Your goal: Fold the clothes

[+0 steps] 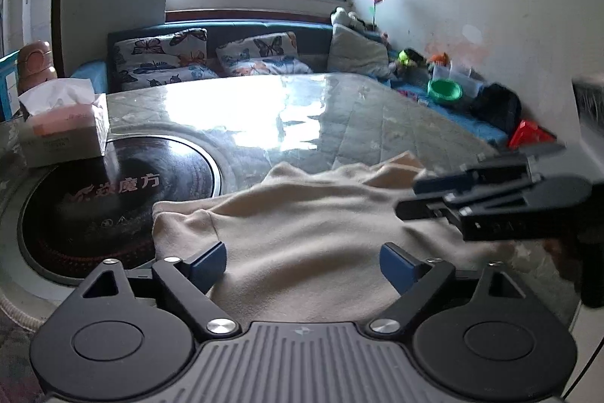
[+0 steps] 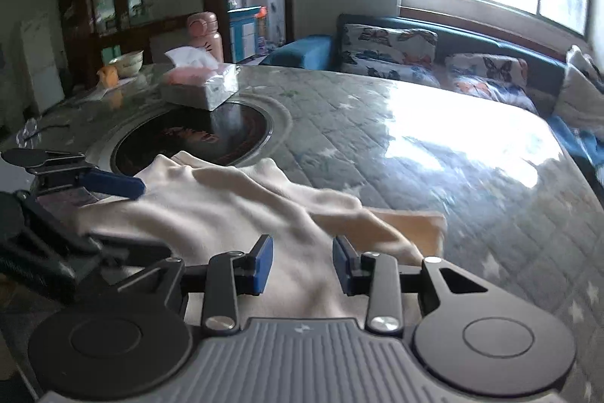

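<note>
A cream garment (image 1: 302, 225) lies rumpled and partly folded on the glossy table near its front edge; it also shows in the right wrist view (image 2: 234, 210). My left gripper (image 1: 302, 265) is open, its blue pads wide apart just above the cloth, holding nothing. My right gripper (image 2: 302, 265) is open too, with a narrower gap, over the garment's near right part. The right gripper also shows in the left wrist view (image 1: 407, 199), at the cloth's right side. The left gripper shows in the right wrist view (image 2: 113, 186), at the cloth's left side.
A black round induction hob (image 1: 113, 199) is set into the table (image 1: 302, 108) left of the garment, which overlaps its rim. A tissue box (image 1: 64, 127) stands beyond the hob. A sofa with butterfly cushions (image 1: 211, 59) lies behind; toys and a green bowl (image 1: 445, 89) sit at right.
</note>
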`<state>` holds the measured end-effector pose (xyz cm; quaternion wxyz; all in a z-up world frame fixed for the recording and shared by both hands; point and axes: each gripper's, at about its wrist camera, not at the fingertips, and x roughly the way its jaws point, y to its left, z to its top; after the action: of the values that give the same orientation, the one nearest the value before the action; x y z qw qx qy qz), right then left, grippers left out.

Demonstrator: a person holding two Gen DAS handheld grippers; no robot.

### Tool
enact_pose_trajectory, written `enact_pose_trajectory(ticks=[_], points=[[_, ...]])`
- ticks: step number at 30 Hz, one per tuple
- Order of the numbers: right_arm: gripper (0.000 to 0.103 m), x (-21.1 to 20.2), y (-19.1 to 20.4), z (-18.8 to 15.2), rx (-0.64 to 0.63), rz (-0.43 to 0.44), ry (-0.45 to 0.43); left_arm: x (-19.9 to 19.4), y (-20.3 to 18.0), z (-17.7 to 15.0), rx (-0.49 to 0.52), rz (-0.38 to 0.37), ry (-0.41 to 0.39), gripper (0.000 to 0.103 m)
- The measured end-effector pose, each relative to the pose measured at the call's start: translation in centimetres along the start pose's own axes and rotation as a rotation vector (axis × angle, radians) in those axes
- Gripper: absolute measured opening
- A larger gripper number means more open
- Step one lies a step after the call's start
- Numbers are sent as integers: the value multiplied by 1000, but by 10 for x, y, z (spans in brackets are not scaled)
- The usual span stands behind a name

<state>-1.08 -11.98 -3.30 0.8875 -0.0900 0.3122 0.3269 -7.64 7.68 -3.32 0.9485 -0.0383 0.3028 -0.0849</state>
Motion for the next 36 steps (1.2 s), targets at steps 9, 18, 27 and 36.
enact_pose_trajectory(ticks=[9,18,27,36], points=[[52,-14,-4,-29,46,-18,-20,5,3,-8,-18,5,30,100],[52,-6,-13,-4,14,-11,-47,5,6,-10,-62,-3,28,103],[41,27,-26,11,58,-14,23,0,9,-12,-66,4,18,103],[32,48,-13,19,9,-35,45,-3,6,-12,-53,6,30,103]])
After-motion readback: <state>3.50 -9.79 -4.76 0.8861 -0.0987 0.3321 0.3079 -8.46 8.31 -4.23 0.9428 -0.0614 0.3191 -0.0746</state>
